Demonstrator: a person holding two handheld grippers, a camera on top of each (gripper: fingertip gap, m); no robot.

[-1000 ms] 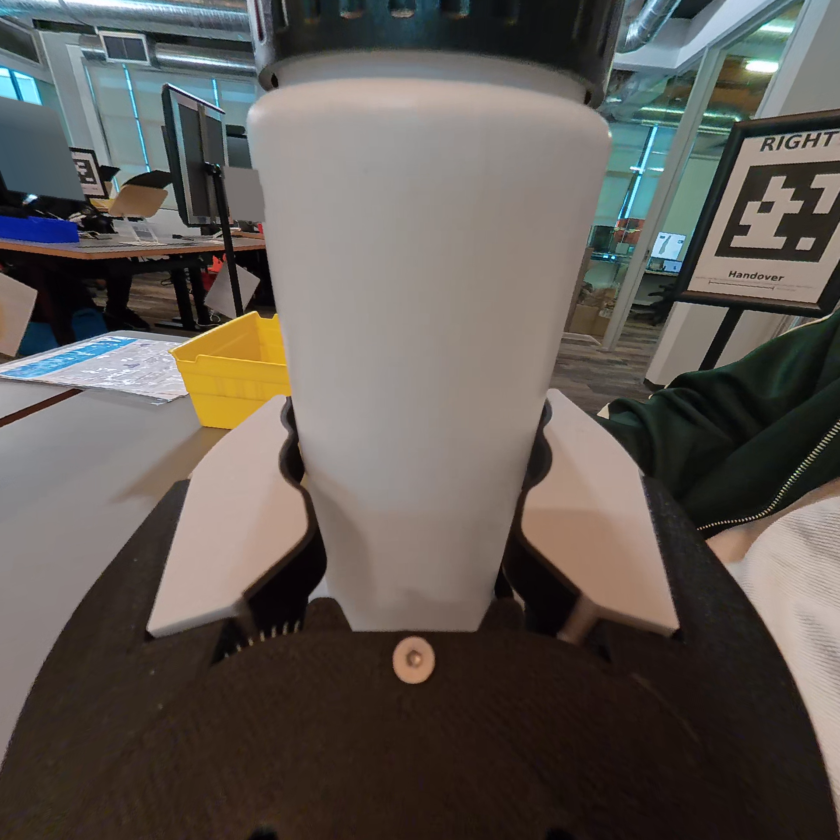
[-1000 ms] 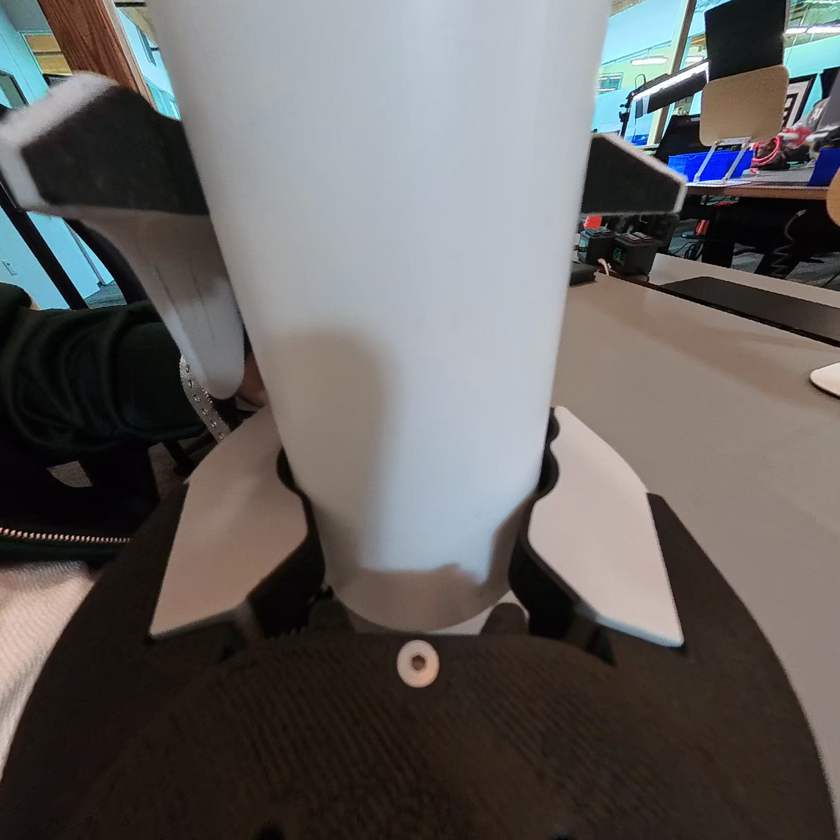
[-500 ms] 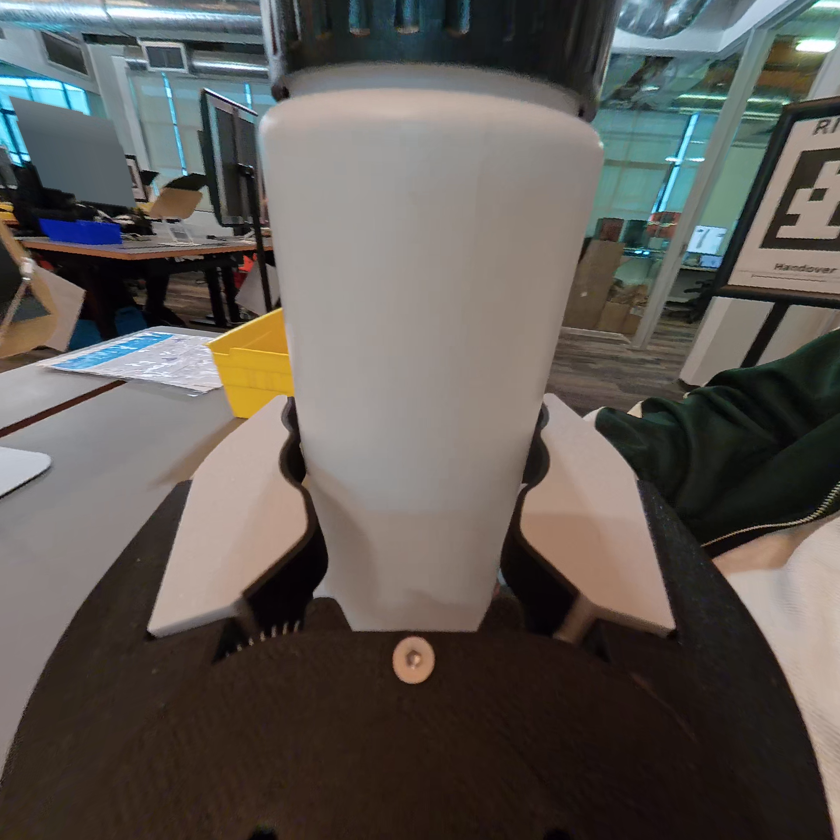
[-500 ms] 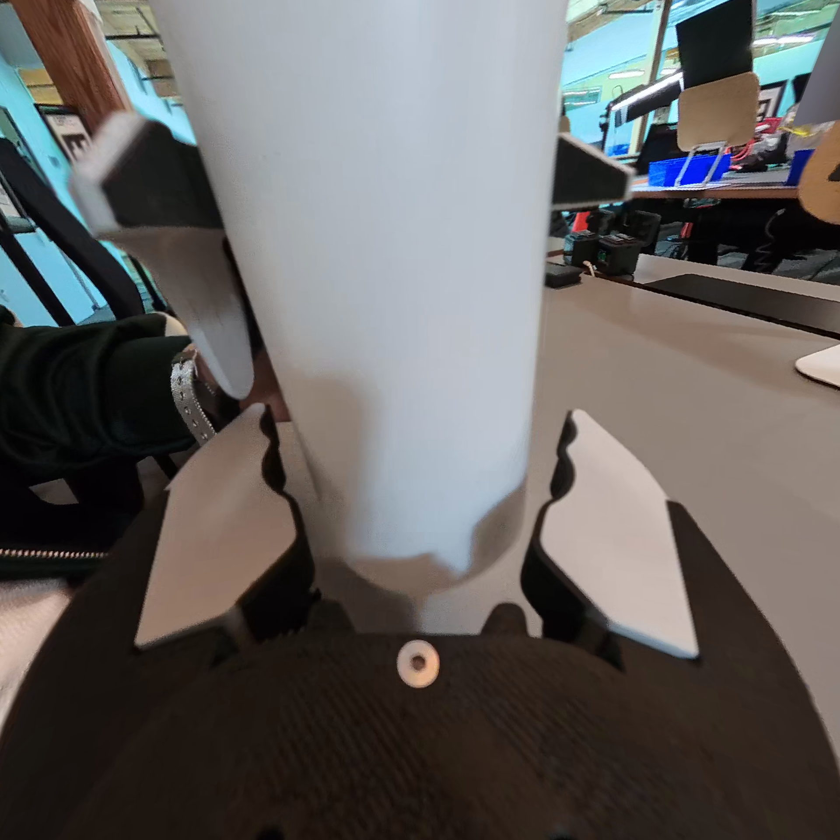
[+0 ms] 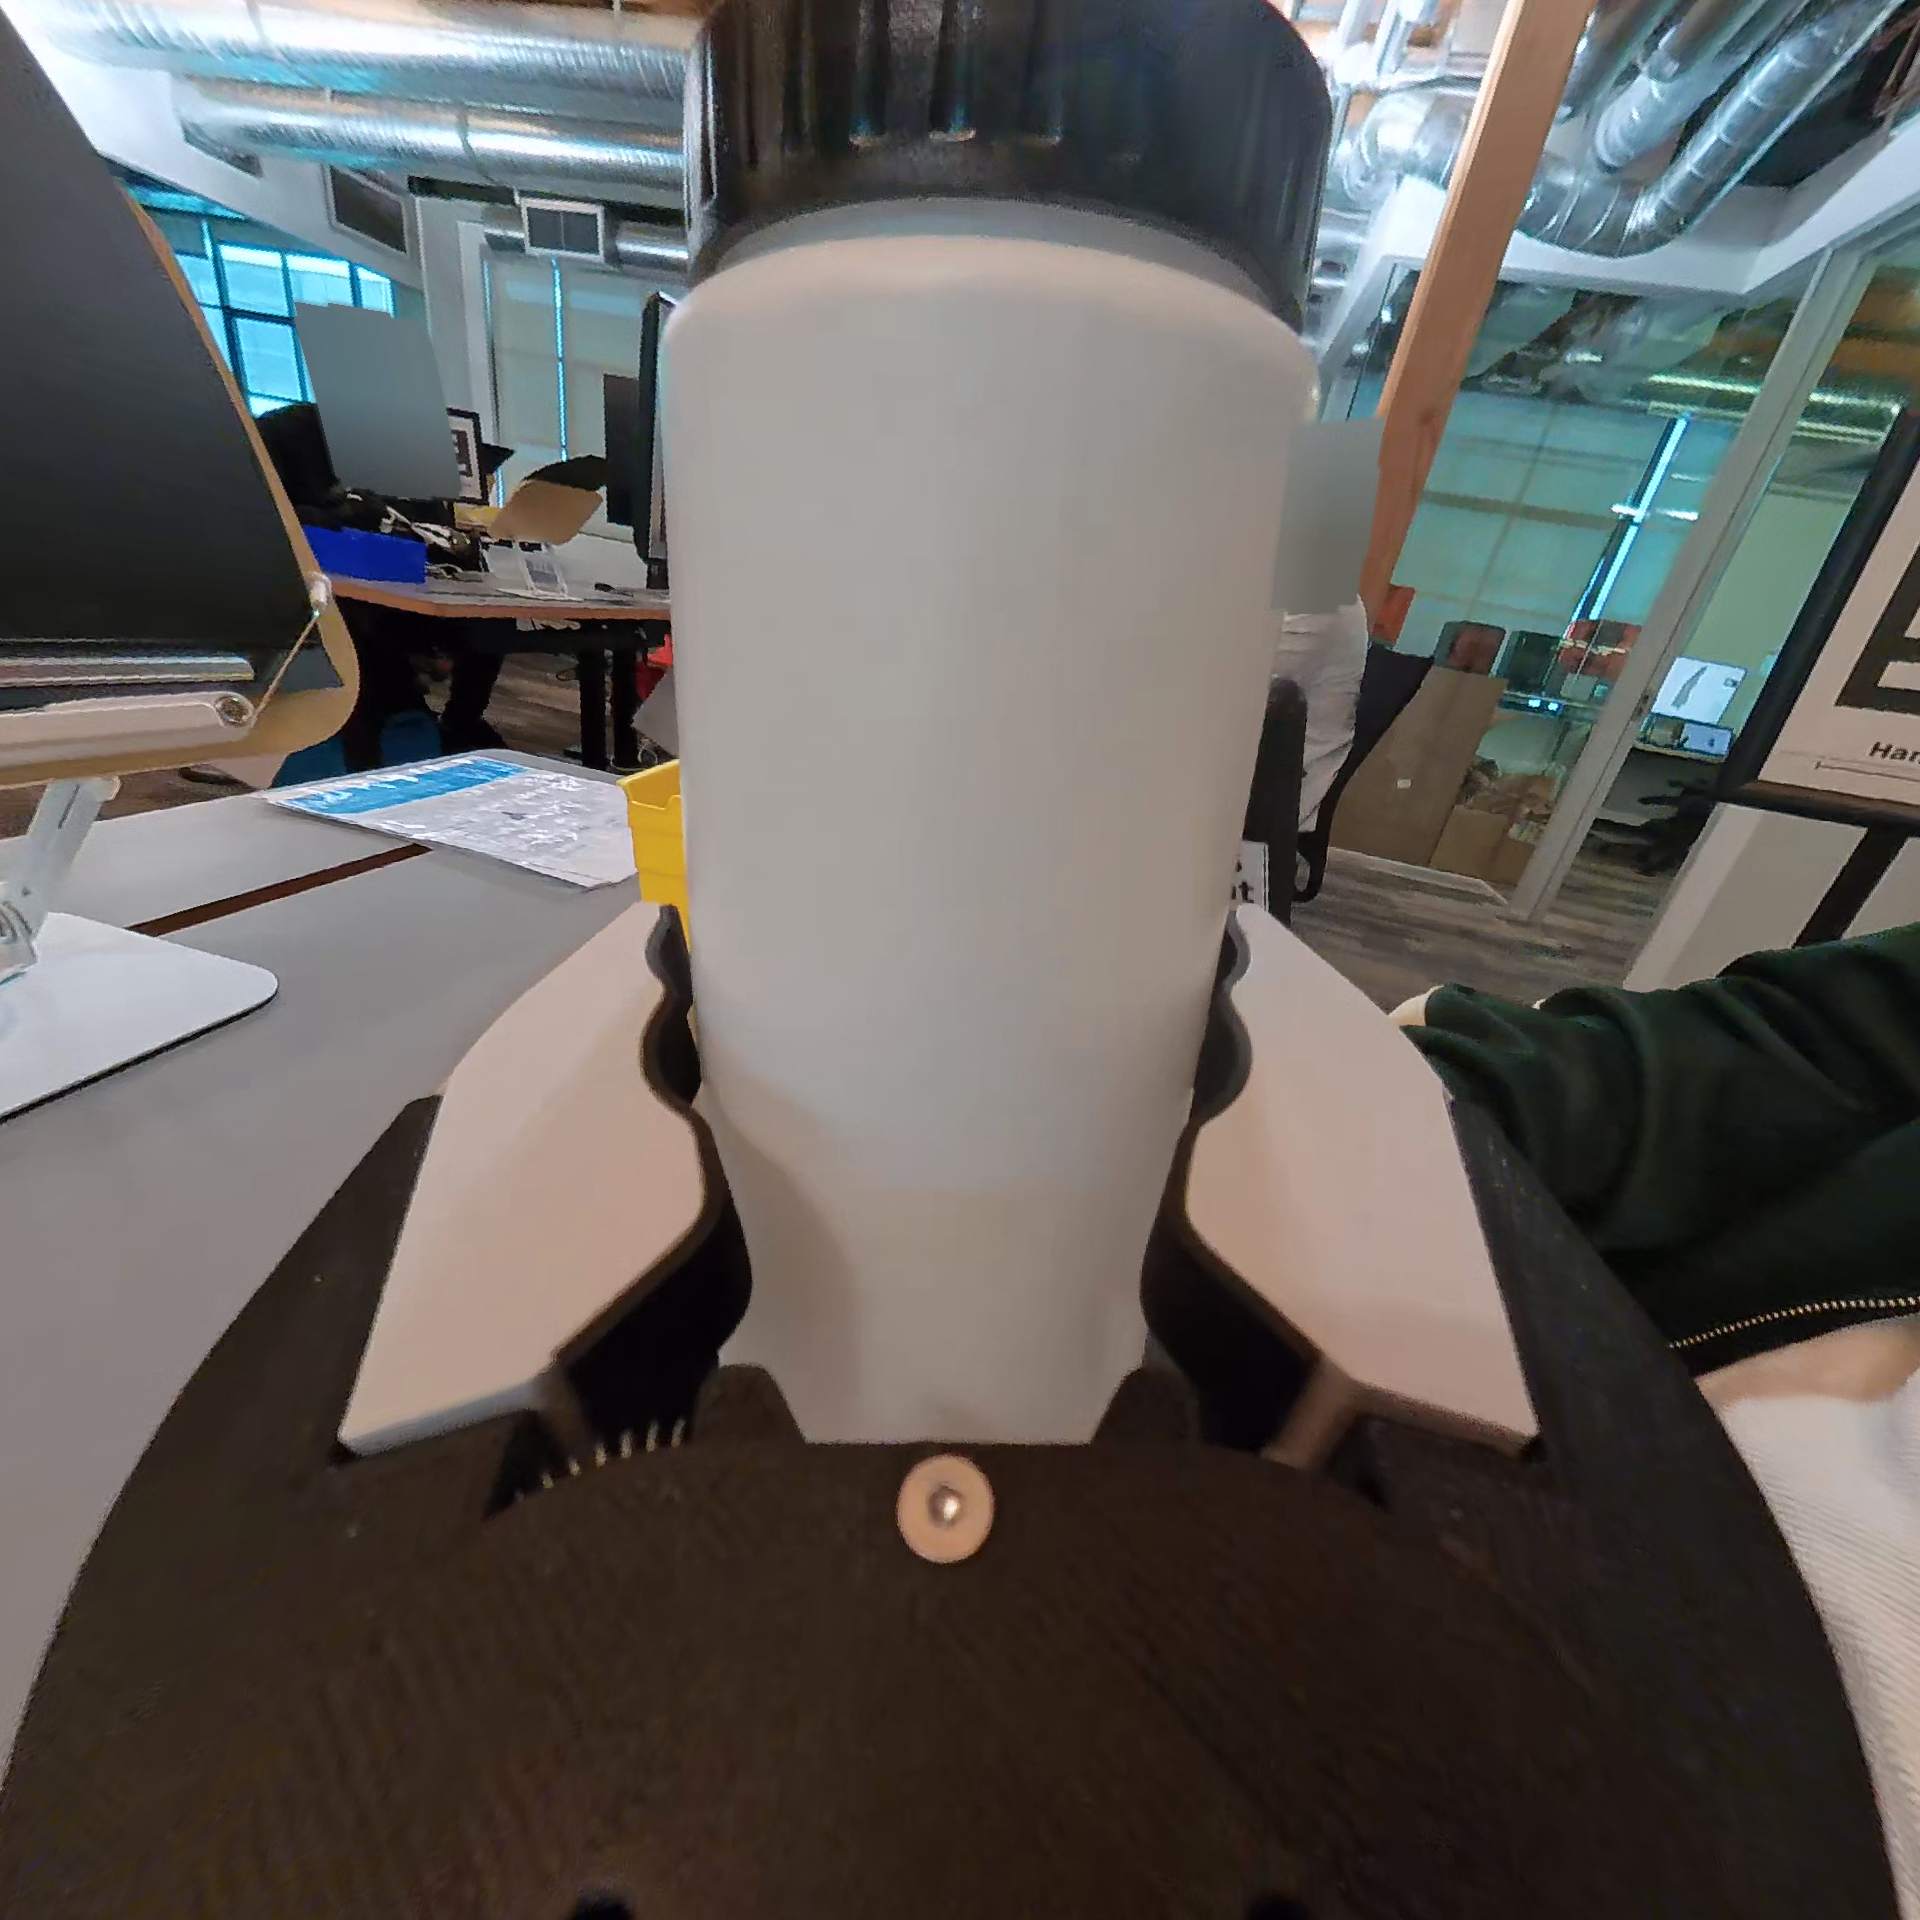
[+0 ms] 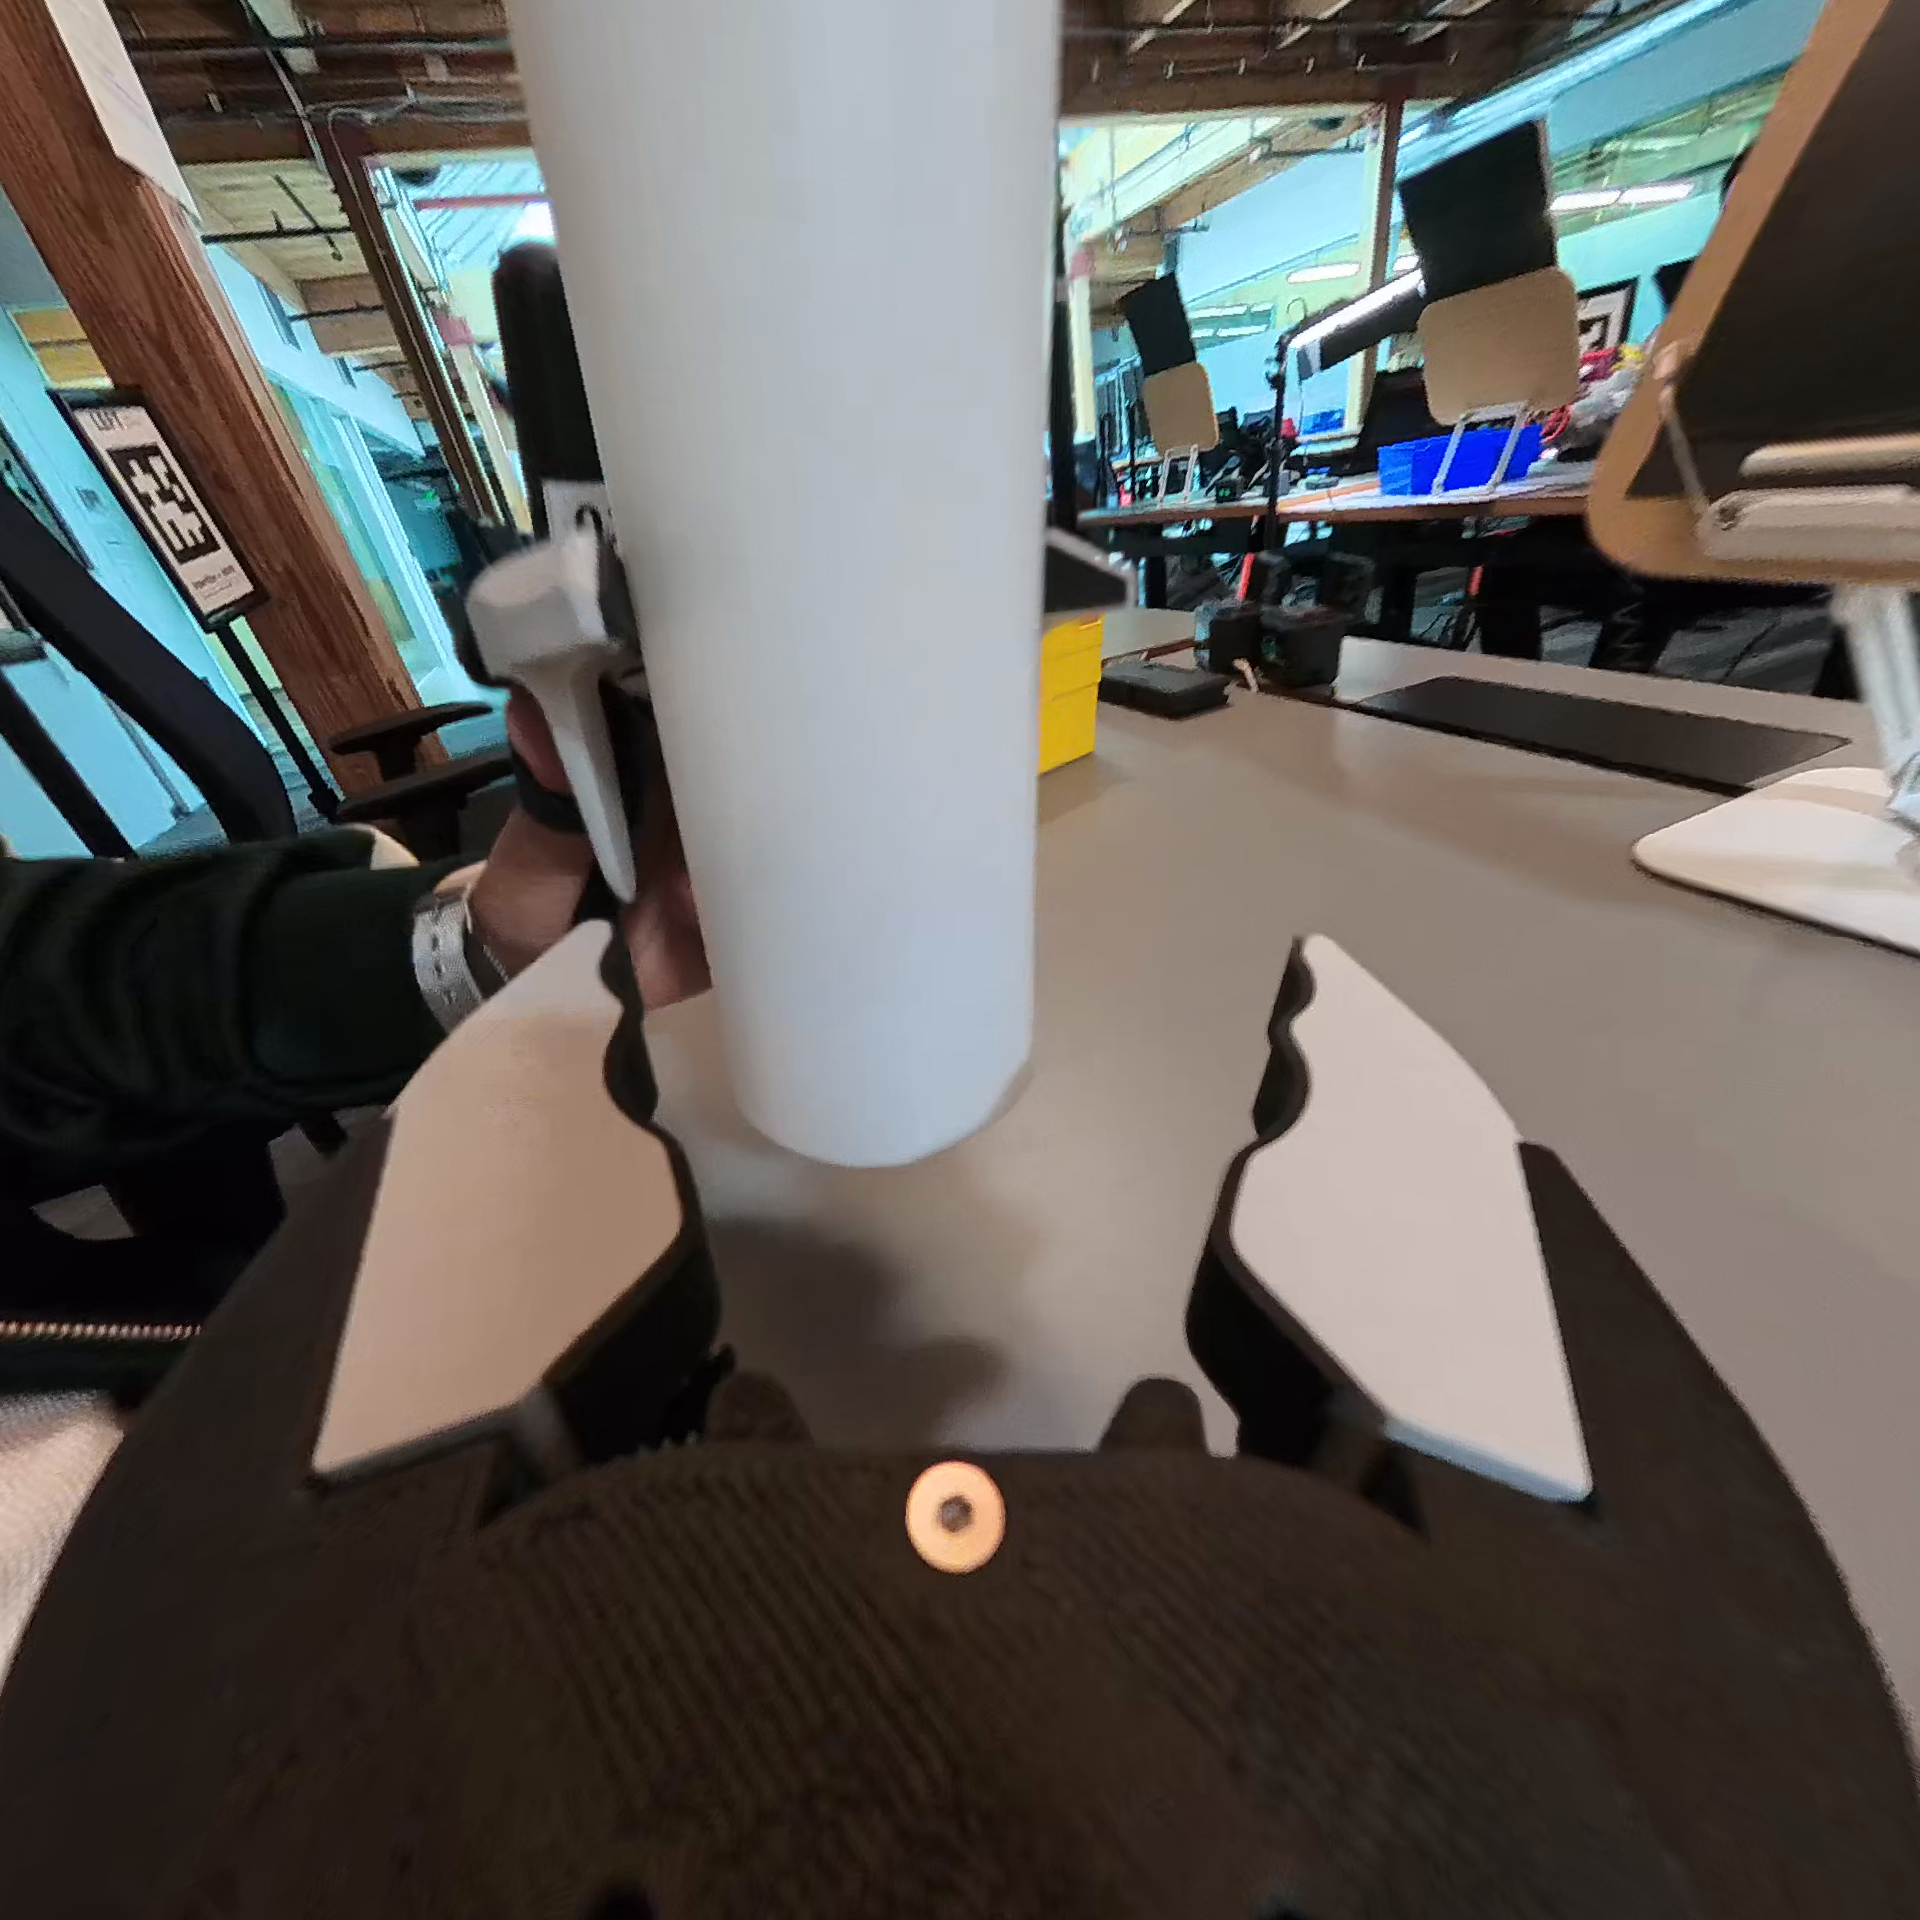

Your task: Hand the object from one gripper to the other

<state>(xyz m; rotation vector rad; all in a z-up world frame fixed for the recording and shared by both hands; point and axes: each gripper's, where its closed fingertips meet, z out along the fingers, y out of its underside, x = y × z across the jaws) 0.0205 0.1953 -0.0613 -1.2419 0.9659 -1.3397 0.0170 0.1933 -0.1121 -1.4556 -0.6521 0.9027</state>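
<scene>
A white bottle (image 5: pixel 977 727) with a black lid (image 5: pixel 997 114) stands upright between my left gripper's fingers. My left gripper (image 5: pixel 951 935) is shut on its lower body. In the right wrist view the same bottle (image 6: pixel 831 623) hangs above the grey table (image 6: pixel 1299 831), with the left gripper's fingers (image 6: pixel 561 665) clamped on its sides. My right gripper (image 6: pixel 954 940) is open and empty. Its fingers stand wide on either side of the bottle's base and do not touch it. A hand in a dark green sleeve (image 6: pixel 208 987) holds the left gripper.
A yellow bin (image 5: pixel 655 842) and a printed sheet (image 5: pixel 468 810) lie on the table. A laptop stand's white foot (image 6: pixel 1787 831) and a black mat (image 6: pixel 1600 727) are at the right. A framed marker sign (image 5: pixel 1870 665) stands off the table. My green sleeve (image 5: pixel 1662 1122) is close by. About 6 cm separates my left fingertips from my right.
My right gripper has opened and let go of the bottle, then drawn back from it. My left gripper keeps its hold and has swung left with the bottle.
</scene>
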